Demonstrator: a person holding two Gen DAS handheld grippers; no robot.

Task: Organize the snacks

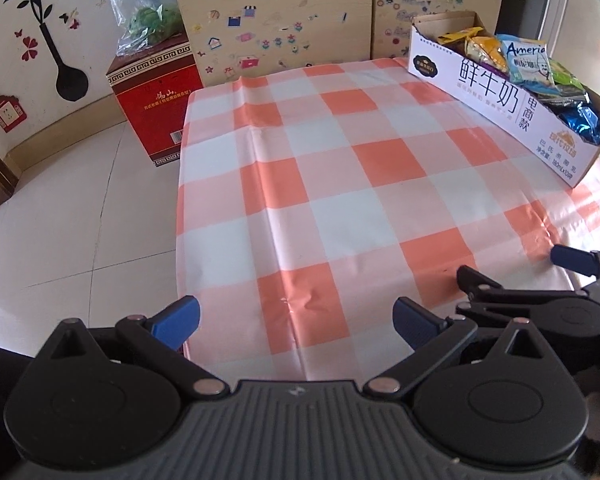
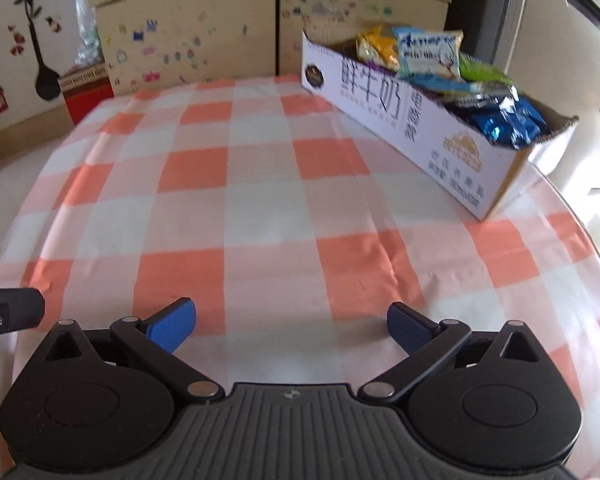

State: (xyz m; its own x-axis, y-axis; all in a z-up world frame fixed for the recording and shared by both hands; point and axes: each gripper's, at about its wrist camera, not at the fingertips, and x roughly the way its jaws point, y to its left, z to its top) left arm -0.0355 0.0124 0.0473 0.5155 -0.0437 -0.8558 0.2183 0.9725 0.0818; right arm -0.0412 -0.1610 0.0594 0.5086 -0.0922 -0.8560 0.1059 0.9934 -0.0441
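Hovering low over the near edge of the checkered surface (image 1: 340,184), the left gripper (image 1: 296,322) and the right gripper (image 2: 291,320) both have their jaws spread wide with nothing between them, touching nothing. The white milk carton box (image 2: 404,128) stuffed with snack packets (image 2: 428,54) sits at the surface's far right corner, close along its right edge. From the box toward the near and left edges it's just bare cloth, and a red carton (image 1: 152,92) stands on the floor off the far left corner.

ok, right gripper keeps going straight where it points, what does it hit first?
Probably nothing soon. The right gripper, open and empty, aims along bare tablecloth toward the cabinet. The snack box sits right of that line. Depth is unclear.
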